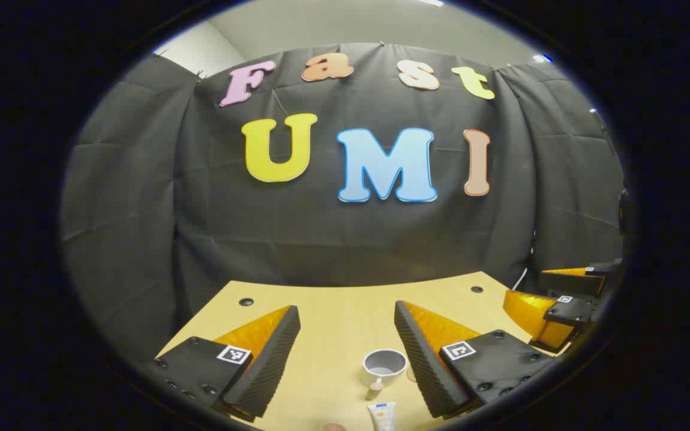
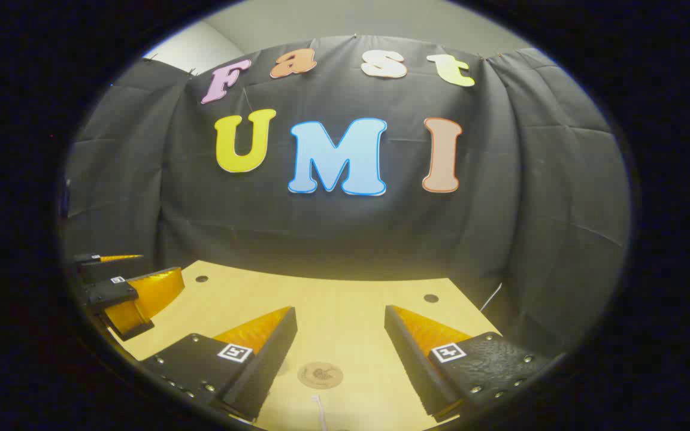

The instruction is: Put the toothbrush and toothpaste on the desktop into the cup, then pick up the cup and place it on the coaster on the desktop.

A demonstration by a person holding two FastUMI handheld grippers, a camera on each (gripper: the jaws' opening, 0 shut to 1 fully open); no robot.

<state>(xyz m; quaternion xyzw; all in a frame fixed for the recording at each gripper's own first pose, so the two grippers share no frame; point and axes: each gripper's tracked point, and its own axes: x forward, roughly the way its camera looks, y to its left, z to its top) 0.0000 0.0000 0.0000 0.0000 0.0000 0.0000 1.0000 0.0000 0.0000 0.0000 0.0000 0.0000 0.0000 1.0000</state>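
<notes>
Left gripper view: the left gripper (image 1: pixel 347 335) hangs open and empty above the empty grey round cup (image 1: pixel 384 364); the white toothpaste tube (image 1: pixel 382 415) lies just in front of the cup. The right gripper (image 2: pixel 340 335) is open too, over the round brown coaster (image 2: pixel 320 375). Nothing appears done yet.

You face a black cloth wall (image 1: pixel 345 227) hanging in folds behind a light wooden table (image 1: pixel 345 311) with small dark holes (image 1: pixel 246 301) near its far corners. Above, a pale ceiling (image 2: pixel 351 18).
</notes>
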